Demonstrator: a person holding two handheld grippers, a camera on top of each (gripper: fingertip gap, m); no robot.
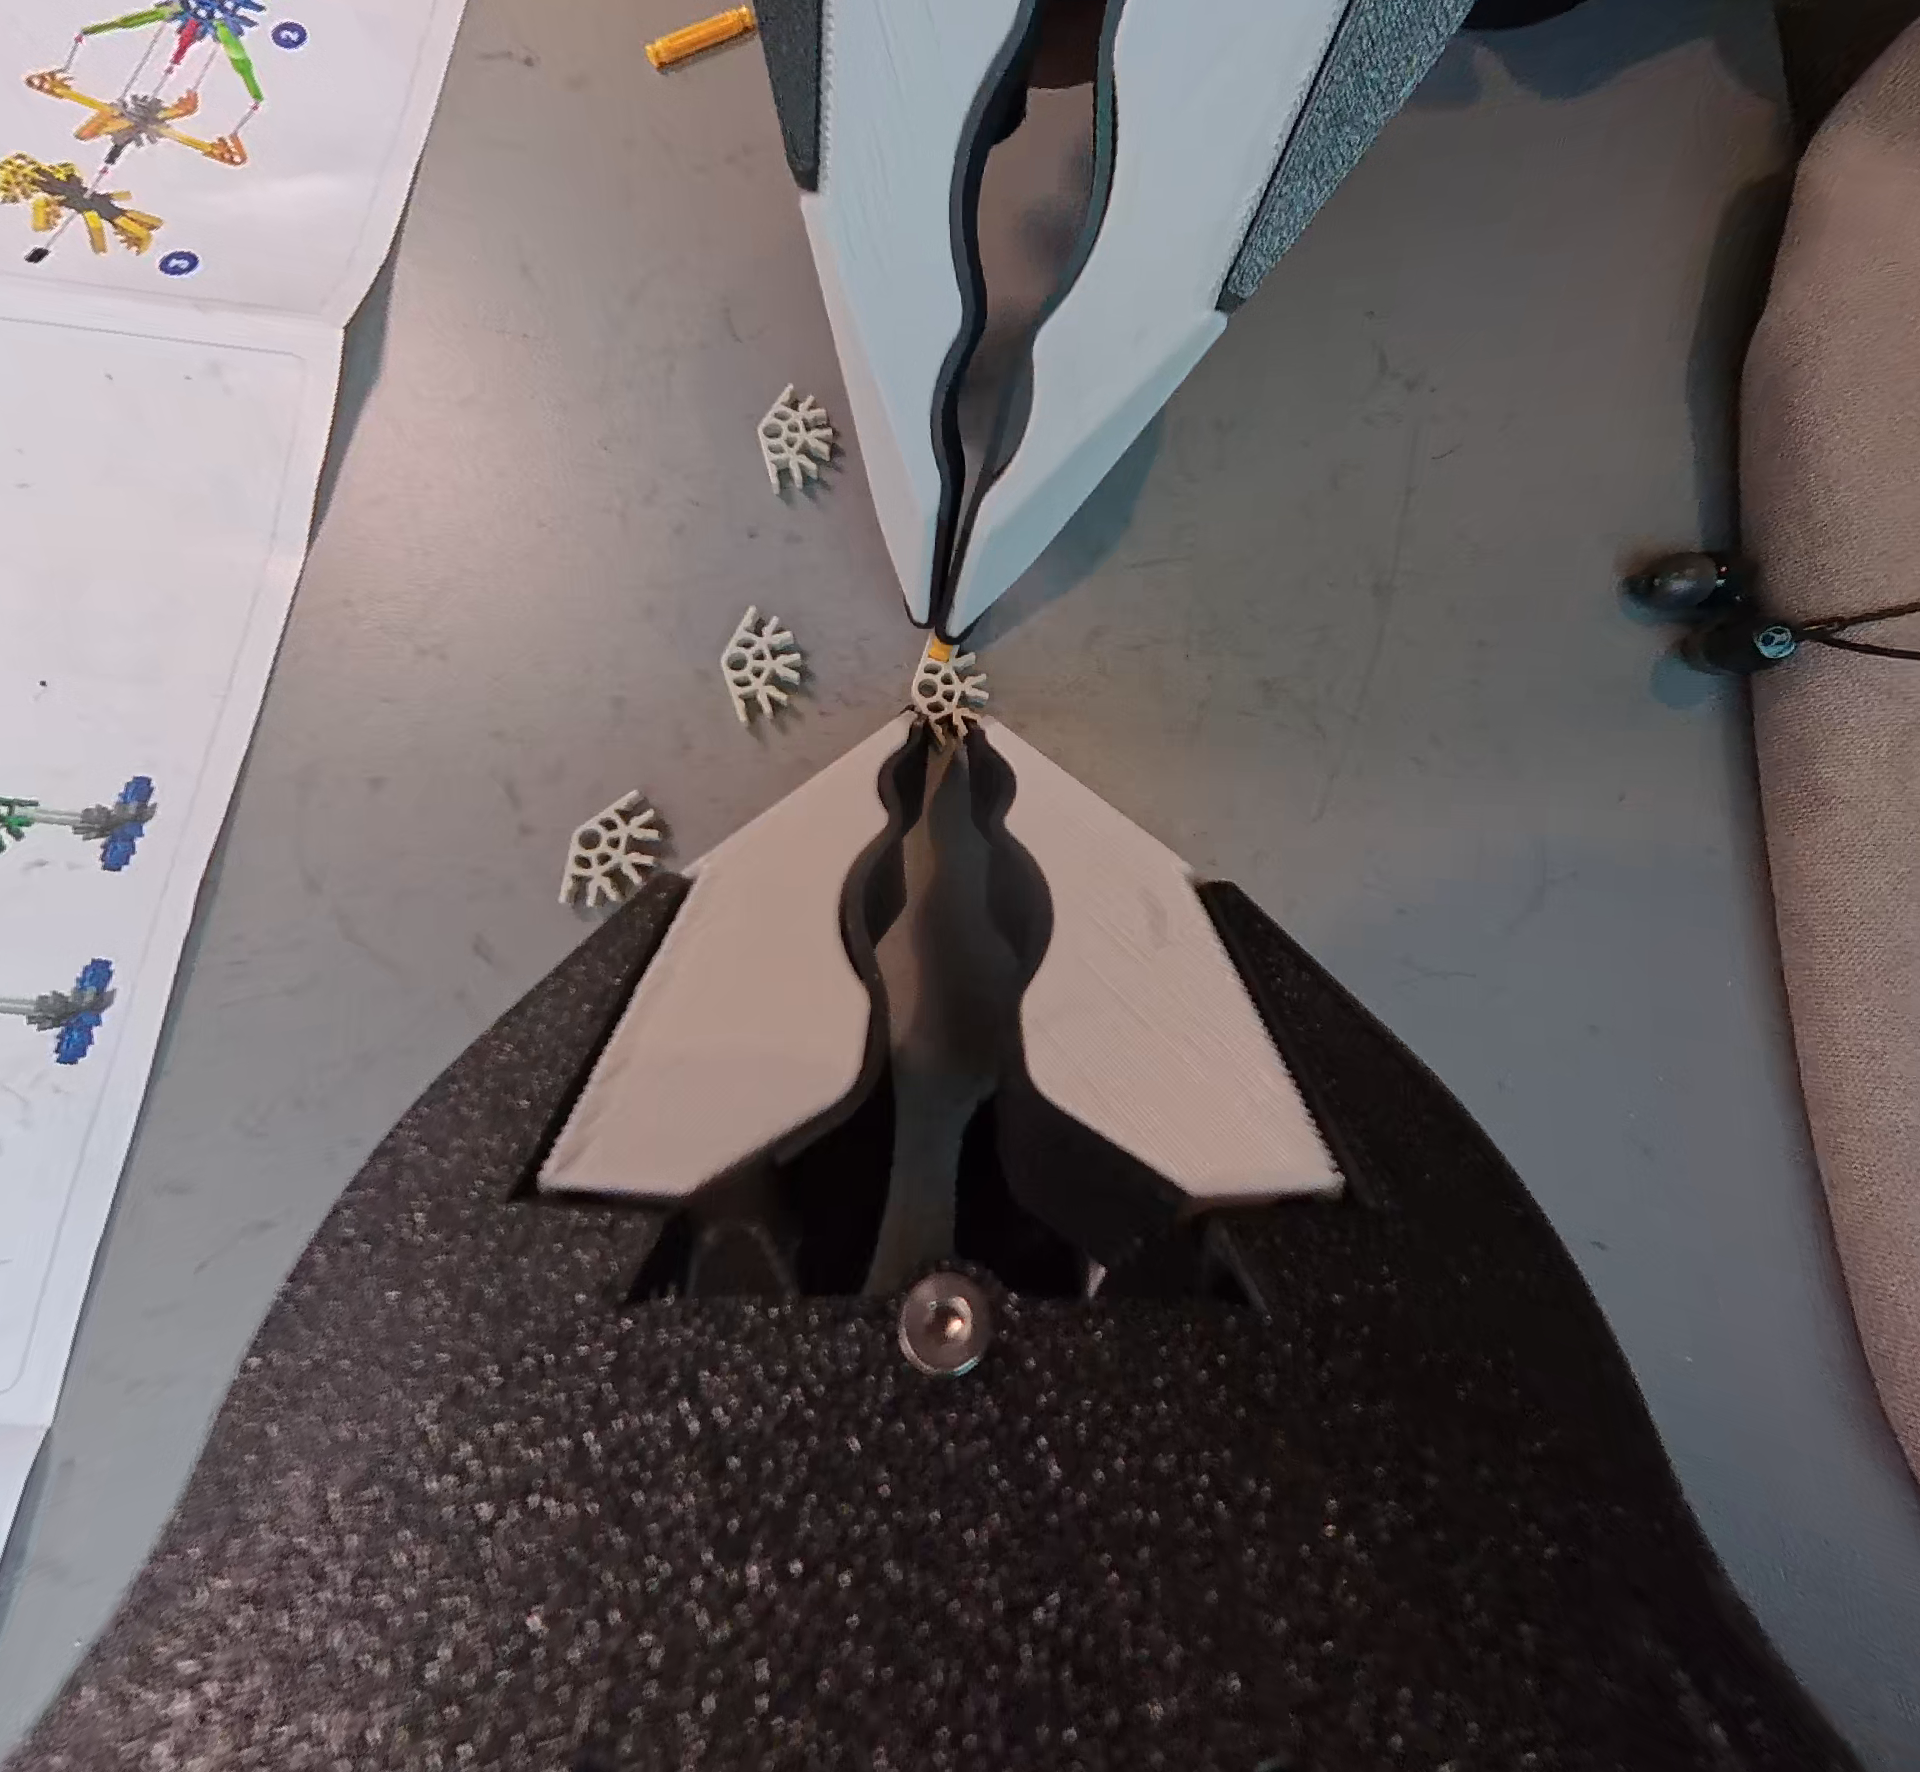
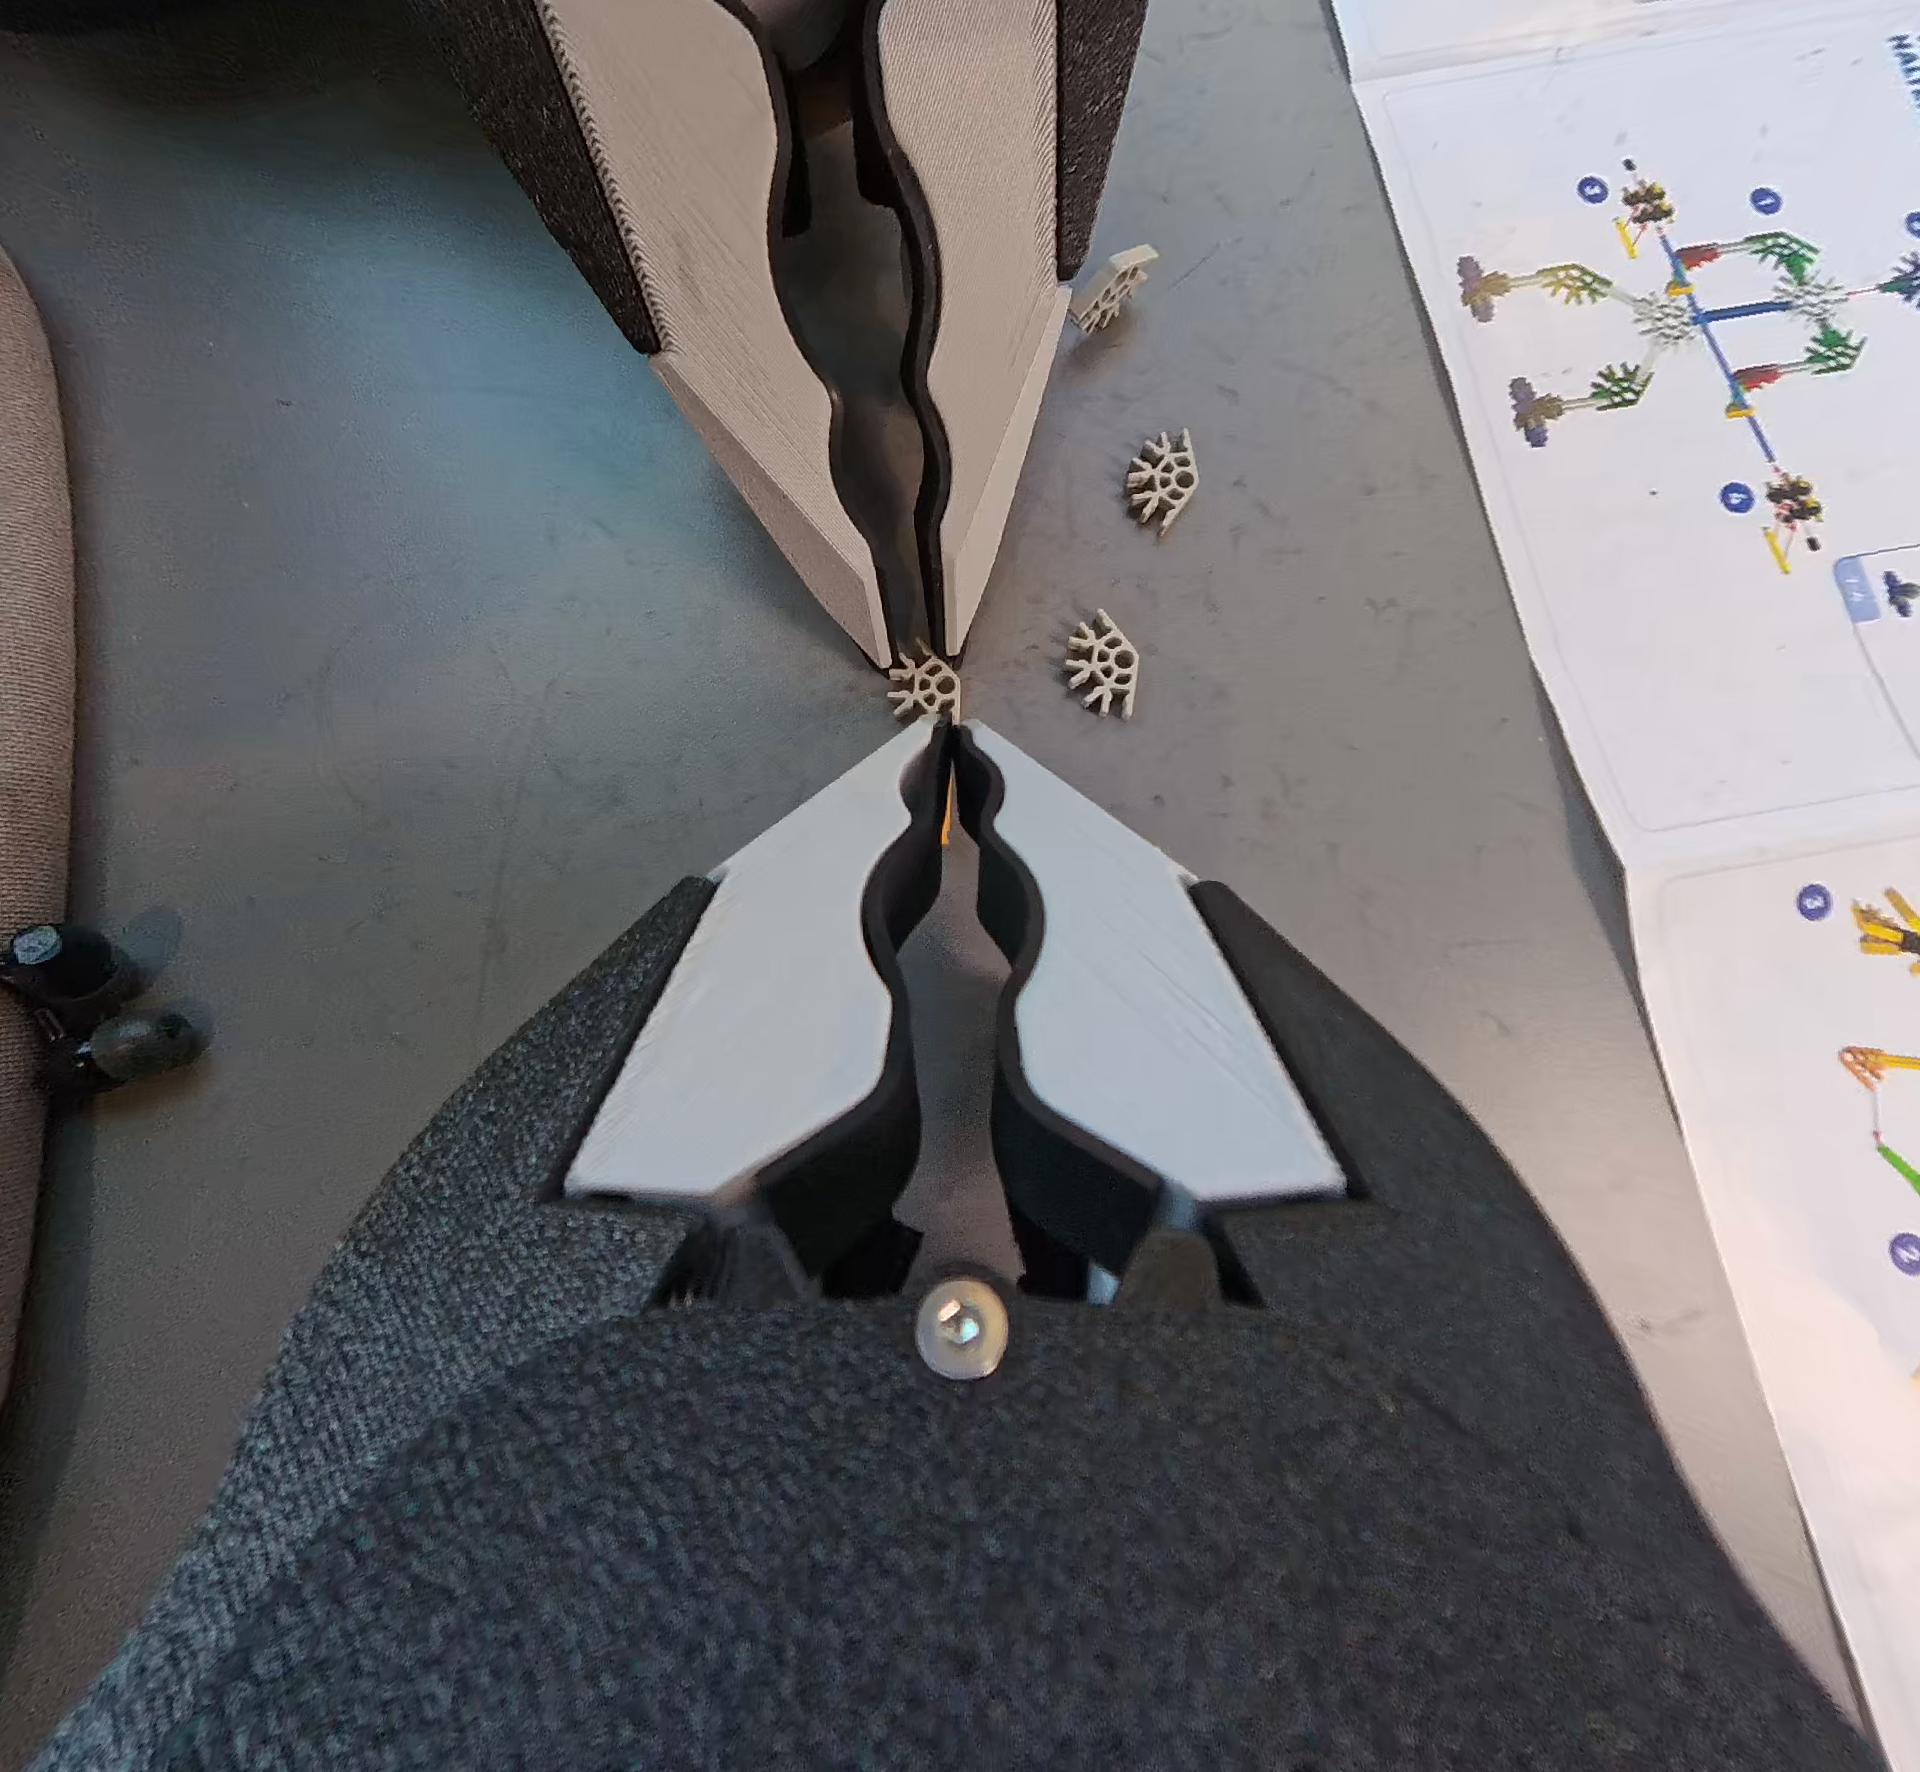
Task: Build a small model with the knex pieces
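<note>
Left claw (image 1: 940, 730) clamping grey connector (image 1: 948, 686), right claw (image 2: 948, 735) pinching orange rod (image 2: 948, 823), tip-to-tip

Matt grey table (image 1: 1351, 475), glossy paper sheet (image 1: 156, 579)

Grey snowflake connector (image 1: 948, 689) pinched upright, orange rod (image 2: 948, 813) abutting
</note>
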